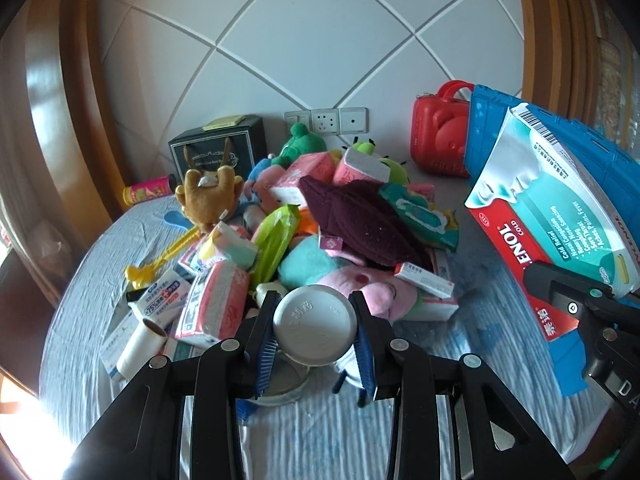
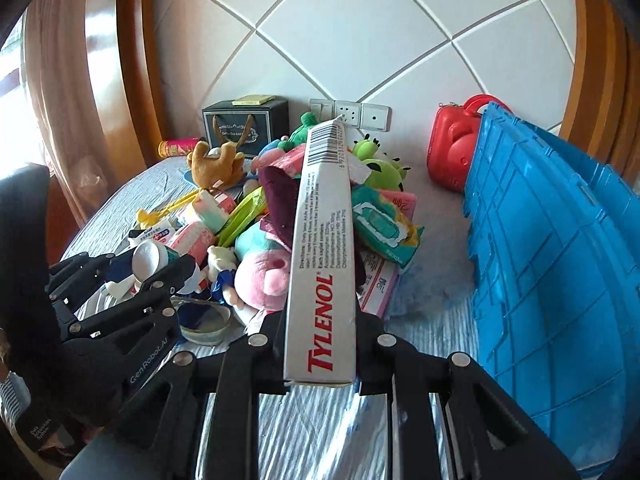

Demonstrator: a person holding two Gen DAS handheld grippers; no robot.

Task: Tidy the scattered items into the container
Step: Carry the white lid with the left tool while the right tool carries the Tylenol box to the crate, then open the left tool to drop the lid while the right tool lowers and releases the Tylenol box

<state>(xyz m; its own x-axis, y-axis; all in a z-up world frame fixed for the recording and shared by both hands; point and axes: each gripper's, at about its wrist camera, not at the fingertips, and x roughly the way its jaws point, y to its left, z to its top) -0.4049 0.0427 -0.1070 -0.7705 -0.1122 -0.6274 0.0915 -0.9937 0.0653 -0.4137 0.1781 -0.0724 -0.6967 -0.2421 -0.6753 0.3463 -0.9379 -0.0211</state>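
My left gripper [image 1: 315, 328] is shut on a white round-capped bottle [image 1: 314, 324], held just above the striped bedsheet in front of the pile. It also shows in the right wrist view [image 2: 150, 258]. My right gripper [image 2: 320, 344] is shut on a Tylenol box [image 2: 324, 248], held upright above the sheet; the box also shows in the left wrist view [image 1: 560, 216]. The blue plastic crate [image 2: 552, 248] stands to the right. A pile of plush toys, tissue packs and medicine boxes [image 1: 320, 220] lies ahead of both grippers.
A red bear-shaped case [image 1: 440, 136] stands behind the crate. A dark gift bag [image 1: 218, 148] and a pink can [image 1: 148, 192] sit at the back left by the wall. A paper roll [image 1: 140, 344] and a round dish [image 2: 204, 320] lie near the grippers.
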